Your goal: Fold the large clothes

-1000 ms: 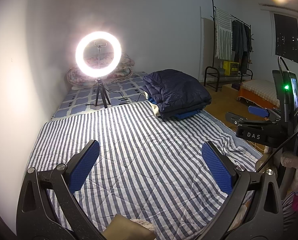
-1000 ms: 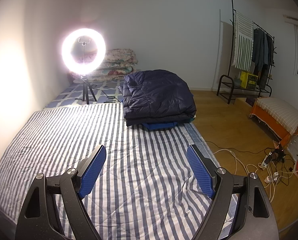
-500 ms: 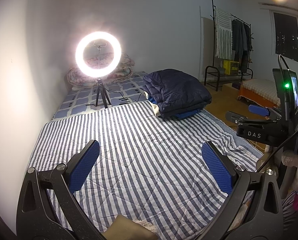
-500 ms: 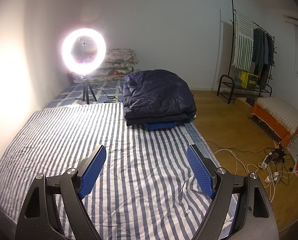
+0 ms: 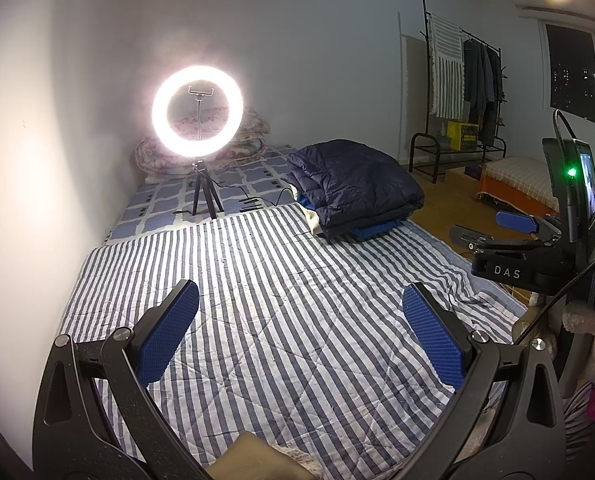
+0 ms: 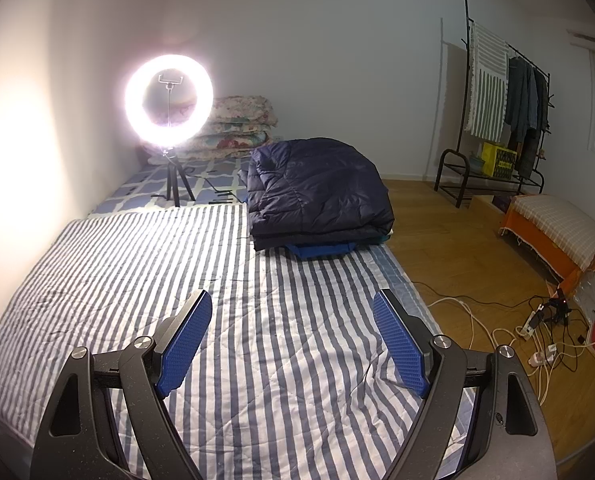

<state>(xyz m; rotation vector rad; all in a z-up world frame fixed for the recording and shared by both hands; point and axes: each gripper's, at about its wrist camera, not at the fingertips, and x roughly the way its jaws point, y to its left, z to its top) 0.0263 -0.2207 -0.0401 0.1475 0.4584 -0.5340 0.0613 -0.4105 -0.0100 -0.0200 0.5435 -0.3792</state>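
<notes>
A folded dark navy puffer jacket (image 5: pixel 353 188) (image 6: pixel 317 192) lies on a small stack of folded clothes at the far right of a blue-and-white striped quilt (image 5: pixel 277 312) (image 6: pixel 137 272) spread flat over the floor mattress. A blue garment (image 6: pixel 321 249) peeks out from under the jacket. My left gripper (image 5: pixel 299 304) hovers open above the near part of the quilt, nothing between its blue pads. My right gripper (image 6: pixel 293 312) is open too and holds nothing; in the left wrist view its blue finger (image 5: pixel 515 220) shows at the right edge.
A lit ring light on a tripod (image 5: pixel 197 116) (image 6: pixel 168 102) stands behind the quilt, before stacked floral bedding (image 6: pixel 237 128). A clothes rack (image 6: pixel 497 120), a low orange bench (image 6: pixel 557 232) and a power strip with cables (image 6: pixel 537 320) occupy the wooden floor at right.
</notes>
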